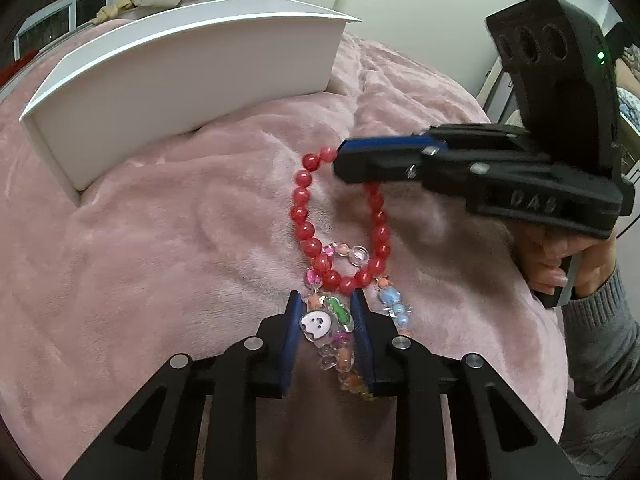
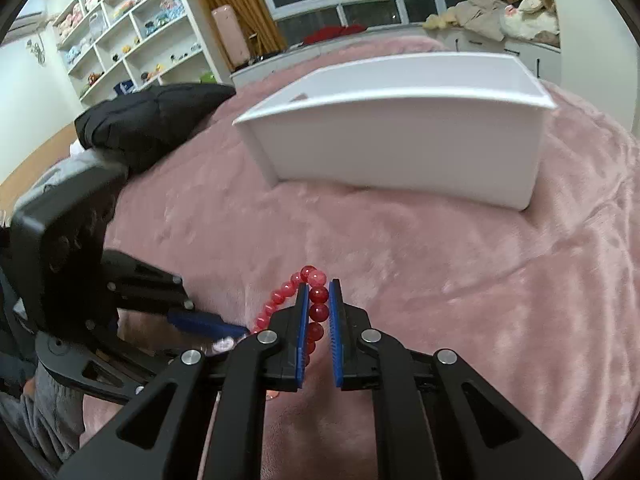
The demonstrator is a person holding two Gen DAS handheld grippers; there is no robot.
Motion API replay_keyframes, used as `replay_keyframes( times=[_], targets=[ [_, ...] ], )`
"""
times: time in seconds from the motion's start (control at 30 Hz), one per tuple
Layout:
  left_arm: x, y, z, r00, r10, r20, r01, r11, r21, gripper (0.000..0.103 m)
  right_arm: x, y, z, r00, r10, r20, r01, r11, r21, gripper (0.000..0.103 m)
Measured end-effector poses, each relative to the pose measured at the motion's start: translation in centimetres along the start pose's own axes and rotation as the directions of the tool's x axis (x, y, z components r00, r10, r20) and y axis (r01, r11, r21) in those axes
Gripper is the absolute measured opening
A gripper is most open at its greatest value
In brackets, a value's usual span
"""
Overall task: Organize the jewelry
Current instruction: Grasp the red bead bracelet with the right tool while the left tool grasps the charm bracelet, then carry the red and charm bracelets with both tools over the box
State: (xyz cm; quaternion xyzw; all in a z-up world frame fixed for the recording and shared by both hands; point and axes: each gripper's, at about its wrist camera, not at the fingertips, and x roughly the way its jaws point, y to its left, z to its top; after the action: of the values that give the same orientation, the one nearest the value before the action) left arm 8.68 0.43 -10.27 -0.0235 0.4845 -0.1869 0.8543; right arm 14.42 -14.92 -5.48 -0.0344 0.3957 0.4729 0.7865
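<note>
Lying on the pink blanket [image 1: 160,240], in front of the white box [image 1: 192,92]: two overlapping bracelets. Clenched on the red bead bracelet [image 1: 308,216] at its far end: right gripper [image 2: 319,300]. Clamped around the colourful charm bracelet [image 1: 326,322] at the near end: left gripper [image 1: 325,312].

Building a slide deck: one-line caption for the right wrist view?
Right tongs shut on a red bead bracelet lying on a pink blanket, white box behind.
</note>
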Motion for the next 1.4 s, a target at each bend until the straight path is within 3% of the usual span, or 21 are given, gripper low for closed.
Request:
replay_keyframes(
  times=[0.83,1.4],
  targets=[
    [-4.1,0.9,2.4,0.987,0.051,0.153,-0.036,0.994,-0.1,0.03,-6.2,-2.2,2.4,0.983,-0.009,0.184,0.004,1.0,0.026,0.01],
    [-7.0,0.3,10.7,0.957,0.102,0.273,-0.086,0.994,-0.067,0.03,-7.7,-2.7,6.5,0.966,-0.054,0.252,0.05,0.999,0.022,0.01]
  ],
)
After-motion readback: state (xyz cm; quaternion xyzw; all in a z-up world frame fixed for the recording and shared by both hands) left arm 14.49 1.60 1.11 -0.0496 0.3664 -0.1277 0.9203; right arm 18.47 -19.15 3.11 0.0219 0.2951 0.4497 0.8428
